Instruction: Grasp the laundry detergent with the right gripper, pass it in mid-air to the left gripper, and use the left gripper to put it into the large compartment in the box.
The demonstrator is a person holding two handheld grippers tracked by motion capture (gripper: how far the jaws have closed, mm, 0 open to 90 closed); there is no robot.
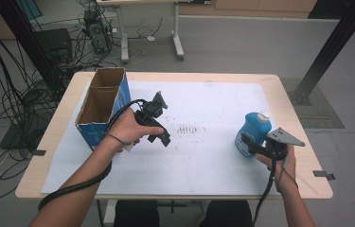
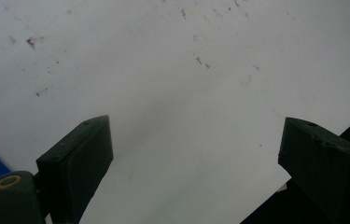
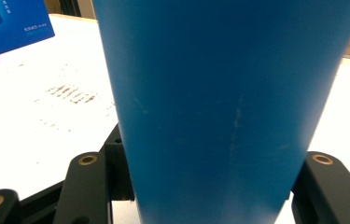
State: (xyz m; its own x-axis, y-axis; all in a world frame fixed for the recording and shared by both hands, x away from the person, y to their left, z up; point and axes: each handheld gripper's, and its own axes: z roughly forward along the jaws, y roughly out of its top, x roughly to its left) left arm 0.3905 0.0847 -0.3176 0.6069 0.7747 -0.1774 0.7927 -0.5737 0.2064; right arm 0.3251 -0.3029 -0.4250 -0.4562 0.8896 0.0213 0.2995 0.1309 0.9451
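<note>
White table sheet (image 1: 203,156): right gripper (image 1: 253,146) fingers pinch blue bottle (image 1: 253,130); left gripper (image 1: 158,127) fingers spread.

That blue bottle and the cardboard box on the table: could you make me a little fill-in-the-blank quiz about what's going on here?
1. The right gripper has its jaws shut on a bottle whose colour is ____.
2. The bottle's cap is ____ in colour.
3. The cardboard box stands near the table's ____ edge in the high view.
4. The left gripper has its jaws ____, with nothing between them.

Missing words: blue; white; left; open
</note>
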